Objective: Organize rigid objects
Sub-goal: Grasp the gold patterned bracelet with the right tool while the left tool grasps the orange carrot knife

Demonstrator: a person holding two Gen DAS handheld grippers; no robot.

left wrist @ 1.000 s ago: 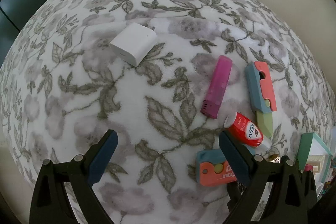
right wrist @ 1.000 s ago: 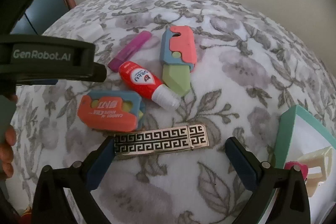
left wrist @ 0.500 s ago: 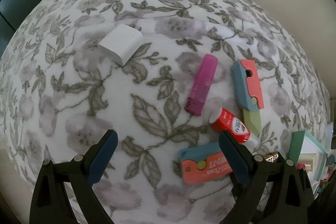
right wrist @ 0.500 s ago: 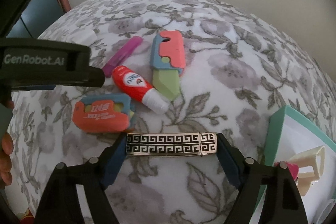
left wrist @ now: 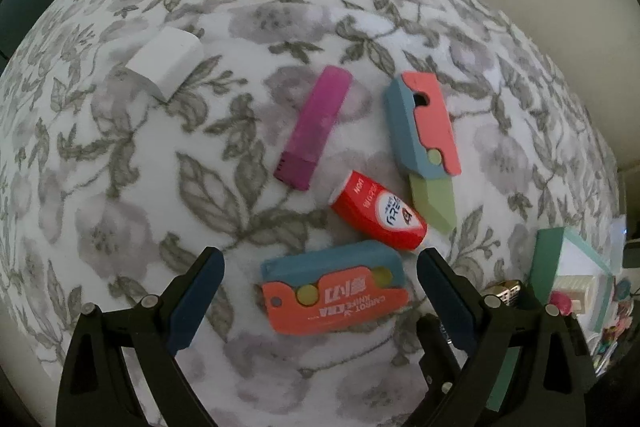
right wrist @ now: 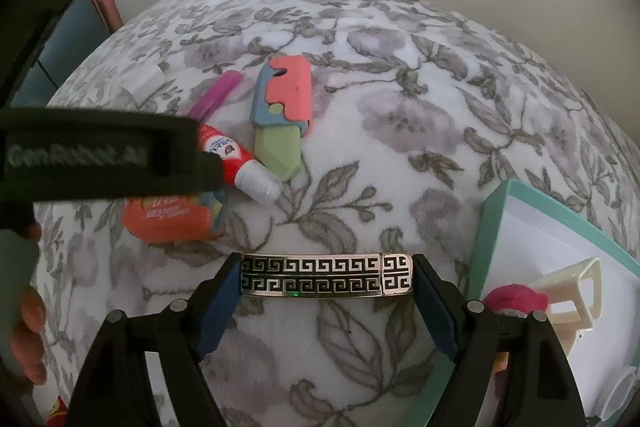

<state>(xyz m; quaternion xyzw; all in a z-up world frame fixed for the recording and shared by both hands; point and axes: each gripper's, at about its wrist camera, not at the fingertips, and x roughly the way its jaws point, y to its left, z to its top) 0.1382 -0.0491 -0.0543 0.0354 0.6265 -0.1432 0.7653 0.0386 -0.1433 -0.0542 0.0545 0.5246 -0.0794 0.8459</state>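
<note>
My right gripper (right wrist: pixel 326 277) is shut on a silver bar with a black key pattern (right wrist: pixel 326 275), held lengthwise between its pads just above the cloth. My left gripper (left wrist: pixel 320 281) is open, its fingers on either side of an orange and blue folded toy knife (left wrist: pixel 334 293) on the cloth. Beyond lie a red glue bottle (left wrist: pixel 378 211), a purple lighter-shaped stick (left wrist: pixel 316 133), an opened toy knife with a green blade (left wrist: pixel 424 143) and a white block (left wrist: pixel 165 63). The left gripper's body (right wrist: pixel 100 155) crosses the right wrist view.
A teal-rimmed white box (right wrist: pixel 560 227) stands at the right and holds a cream clip (right wrist: pixel 568 291) and a pink item (right wrist: pixel 514 299). The floral cloth (left wrist: pixel 160 187) covers the table. A wall lies behind.
My right gripper closed on the patterned bar and lifted it slightly. My left gripper moved forward and right, so the folded toy knife now lies between its fingers.
</note>
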